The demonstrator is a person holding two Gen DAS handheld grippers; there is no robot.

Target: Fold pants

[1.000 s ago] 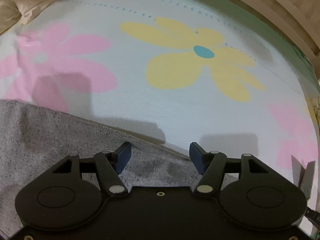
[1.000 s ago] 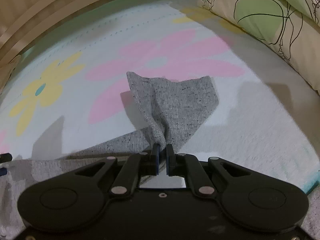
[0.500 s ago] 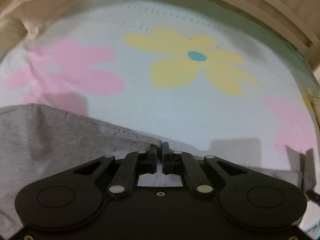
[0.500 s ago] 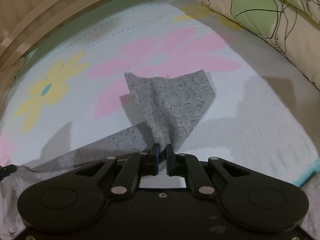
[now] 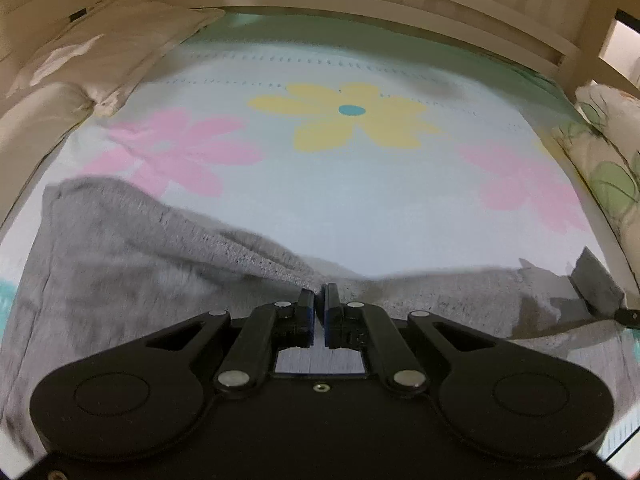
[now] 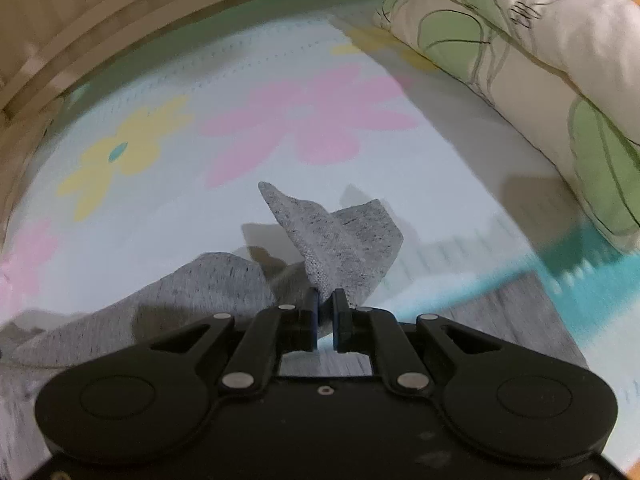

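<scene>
The pants (image 5: pixel 120 280) lie on the bed (image 5: pixel 360 208) near its front edge, long axis running side to side across both views. The left gripper (image 5: pixel 320 300) has just closed its jaws and now pinches the upper edge of the grey cloth; the right gripper (image 6: pixel 326 308) pinches a corner that stands up past its jaws. Both hold the same long edge, the bulk hanging toward the camera, so the likely fold carries this edge over that bulk.
</scene>
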